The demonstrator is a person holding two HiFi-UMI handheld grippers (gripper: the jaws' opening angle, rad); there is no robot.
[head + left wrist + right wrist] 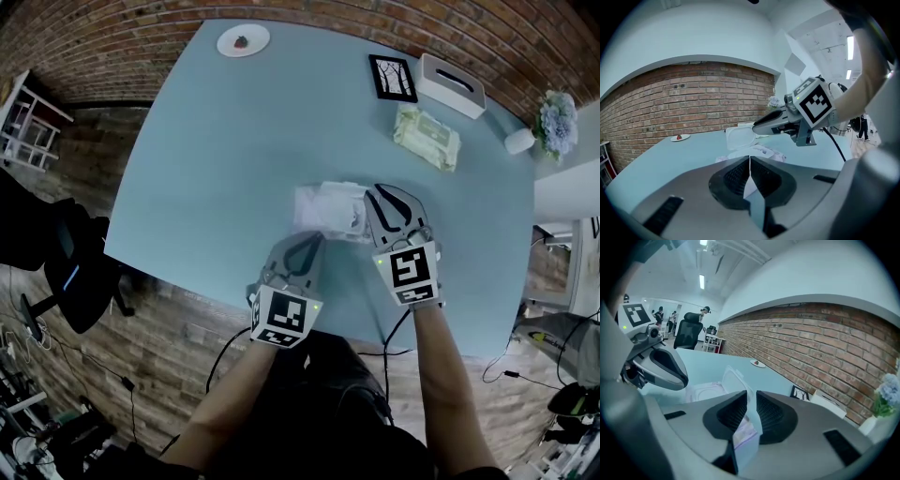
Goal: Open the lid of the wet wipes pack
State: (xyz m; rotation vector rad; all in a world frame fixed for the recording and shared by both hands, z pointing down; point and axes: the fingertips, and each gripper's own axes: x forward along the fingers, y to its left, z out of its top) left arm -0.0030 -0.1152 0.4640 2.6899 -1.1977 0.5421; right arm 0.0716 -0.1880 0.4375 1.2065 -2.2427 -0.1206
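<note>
Two jaw sets, both narrow. Left gripper (312, 242) pinching near edge of white soft wet wipes pack (323, 206), mid-front on pale blue surface (234, 141), long axis left-right. Right gripper (380, 199) nipping translucent plastic lid (739, 138), already raised upright at pack's right end; right hand nearer.

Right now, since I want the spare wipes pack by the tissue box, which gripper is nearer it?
Right. The right gripper holds the open pack's lid, just short of the spare pack; the left gripper holds the open pack's near edge, farther away.
</note>
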